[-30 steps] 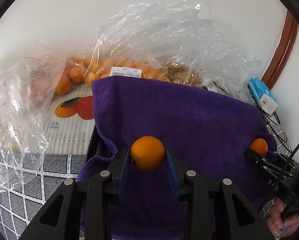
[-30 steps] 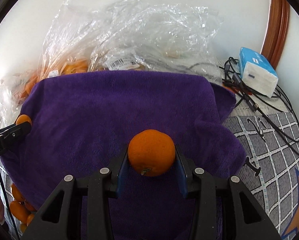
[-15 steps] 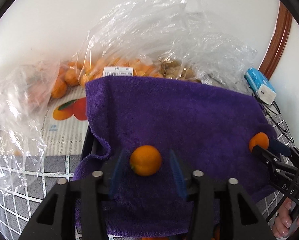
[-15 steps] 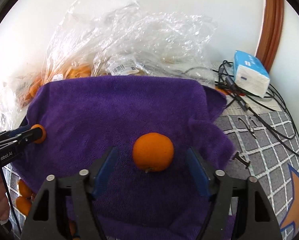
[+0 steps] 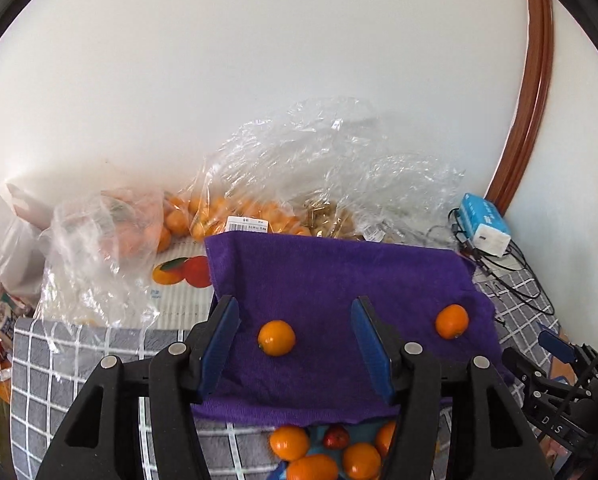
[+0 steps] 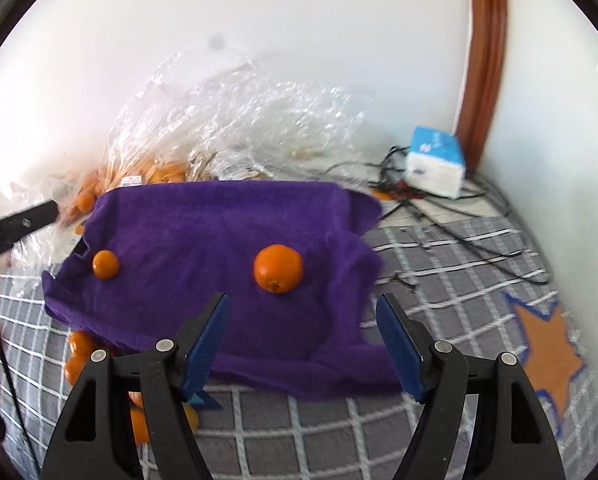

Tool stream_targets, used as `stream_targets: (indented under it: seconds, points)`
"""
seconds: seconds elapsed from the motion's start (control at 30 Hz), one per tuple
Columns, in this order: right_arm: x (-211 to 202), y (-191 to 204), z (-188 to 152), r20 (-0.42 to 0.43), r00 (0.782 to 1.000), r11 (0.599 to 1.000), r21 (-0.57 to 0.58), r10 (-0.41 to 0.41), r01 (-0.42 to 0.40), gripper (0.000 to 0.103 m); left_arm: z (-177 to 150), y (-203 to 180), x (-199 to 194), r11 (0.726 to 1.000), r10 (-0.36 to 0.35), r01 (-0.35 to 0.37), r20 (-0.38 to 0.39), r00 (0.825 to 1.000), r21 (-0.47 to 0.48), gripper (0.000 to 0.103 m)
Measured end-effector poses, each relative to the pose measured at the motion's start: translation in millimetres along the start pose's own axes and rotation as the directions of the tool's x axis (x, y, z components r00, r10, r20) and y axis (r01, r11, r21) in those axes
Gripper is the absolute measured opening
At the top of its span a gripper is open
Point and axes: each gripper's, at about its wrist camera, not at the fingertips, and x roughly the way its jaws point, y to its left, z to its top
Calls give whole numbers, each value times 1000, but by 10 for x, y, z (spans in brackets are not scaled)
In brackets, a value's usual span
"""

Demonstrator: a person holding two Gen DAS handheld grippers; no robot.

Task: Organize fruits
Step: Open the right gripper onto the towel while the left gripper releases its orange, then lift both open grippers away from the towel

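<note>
Two oranges lie apart on a purple towel [image 5: 339,280] draped over a raised surface. The left orange [image 5: 276,337] shows in the left wrist view, the right orange [image 5: 452,321] farther right. In the right wrist view they are the small orange [image 6: 105,264] and the larger orange [image 6: 278,268] on the towel [image 6: 219,232]. My left gripper [image 5: 295,344] is open and empty, pulled back above its orange. My right gripper [image 6: 303,344] is open and empty, behind its orange; it also shows at the right of the left wrist view [image 5: 555,350].
Clear plastic bags of oranges [image 5: 235,216] lie against the wall behind the towel. More oranges [image 5: 323,456] sit below the towel's front edge. A blue tissue pack [image 6: 435,164] and cables [image 6: 459,220] lie at the right on a grey checked cloth [image 6: 439,280].
Both grippers opened, let go of their oranges onto the purple towel, and drew back and up. The oranges stay where they were set down.
</note>
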Motion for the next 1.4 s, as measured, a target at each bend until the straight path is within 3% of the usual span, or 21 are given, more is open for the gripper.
stream_targets:
  seconds: [0.1, 0.27, 0.8, 1.07, 1.4]
  points:
    - [-133, 9, -80, -11, 1000, 1000, -15, 7, -7, 74, -118, 54, -157, 999, -32, 32, -13, 999, -4, 57]
    - [-267, -10, -264, -45, 998, 999, 5, 46, -46, 74, -409, 125, -386, 999, 32, -32, -15, 999, 17, 57]
    - [-375, 135, -887, -112, 984, 989, -36, 139, -144, 74, -1383, 587, -503, 982, 99, -121, -148, 984, -147, 59]
    - [-395, 166, -1053, -109, 984, 986, -71, 142, -150, 74, -1603, 728, -406, 967, 156, -189, -192, 969, -169, 60]
    - [-376, 185, -1066, -93, 981, 983, -61, 168, -174, 74, -1713, 739, -362, 969, 182, -204, -158, 971, -141, 60]
